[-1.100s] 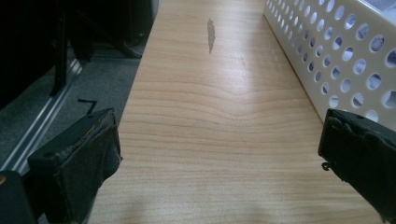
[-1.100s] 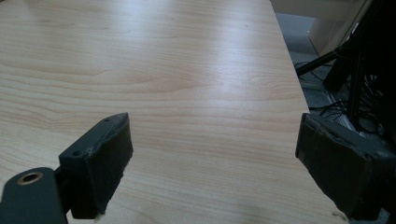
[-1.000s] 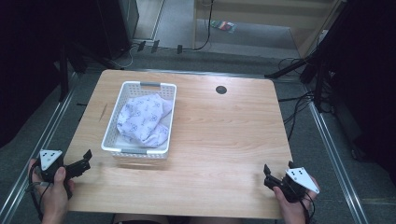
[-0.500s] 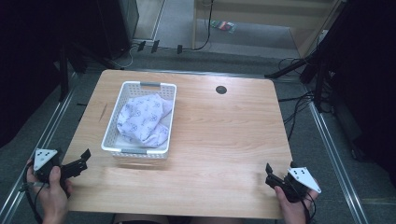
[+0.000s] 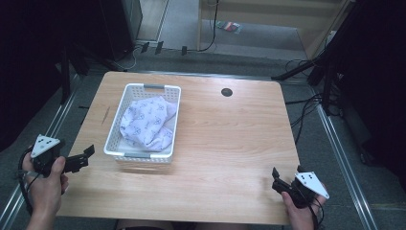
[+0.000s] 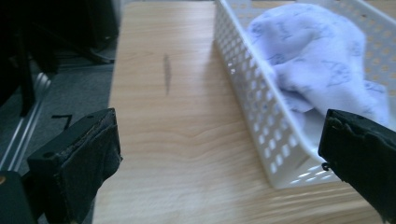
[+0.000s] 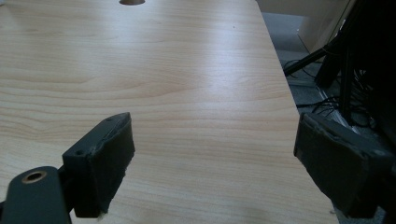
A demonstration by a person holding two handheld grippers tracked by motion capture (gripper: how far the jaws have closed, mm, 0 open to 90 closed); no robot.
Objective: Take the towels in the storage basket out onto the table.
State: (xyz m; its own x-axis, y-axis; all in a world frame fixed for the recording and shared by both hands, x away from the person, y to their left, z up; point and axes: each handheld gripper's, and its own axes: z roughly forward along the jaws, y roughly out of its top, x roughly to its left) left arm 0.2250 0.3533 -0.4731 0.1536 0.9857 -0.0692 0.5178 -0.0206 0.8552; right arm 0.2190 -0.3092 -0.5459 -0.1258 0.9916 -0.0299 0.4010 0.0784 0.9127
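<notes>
Waiting at the lower corners of the frame, the left gripper [image 5: 86, 155] and the right gripper [image 5: 277, 179] both have their jaws spread wide and hold nothing. The patterned cloth [image 5: 146, 120] lies bunched in the white basket [image 5: 143, 155], left of center on the table [image 5: 230, 143]. By the look of it, nothing has started; grabbing the cloth is all ahead.
</notes>
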